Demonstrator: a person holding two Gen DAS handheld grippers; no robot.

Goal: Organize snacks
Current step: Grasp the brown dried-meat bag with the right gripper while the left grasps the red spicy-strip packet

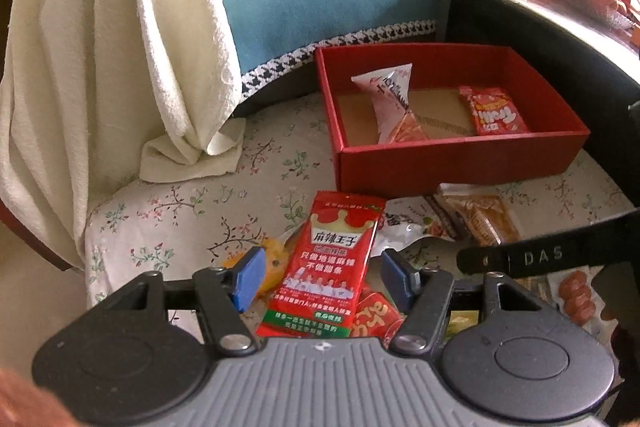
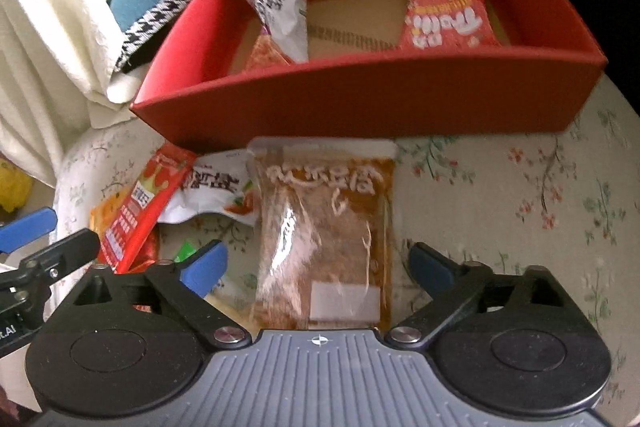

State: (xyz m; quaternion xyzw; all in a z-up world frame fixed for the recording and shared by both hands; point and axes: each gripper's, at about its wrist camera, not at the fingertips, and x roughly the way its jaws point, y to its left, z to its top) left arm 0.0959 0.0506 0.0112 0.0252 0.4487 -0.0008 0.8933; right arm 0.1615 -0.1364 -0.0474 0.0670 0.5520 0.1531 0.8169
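The left gripper [image 1: 322, 277] and right gripper [image 2: 316, 267] were held with fingers spread over a red crowned packet [image 1: 332, 267] and a brown sachet [image 2: 324, 227], lying before the red box [image 2: 360, 99].

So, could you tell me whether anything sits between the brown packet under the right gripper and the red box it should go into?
Nothing visible does. The brown packet lies between the open fingers of the right gripper, and its far end almost reaches the near wall of the red box. Only that wall has to be cleared.
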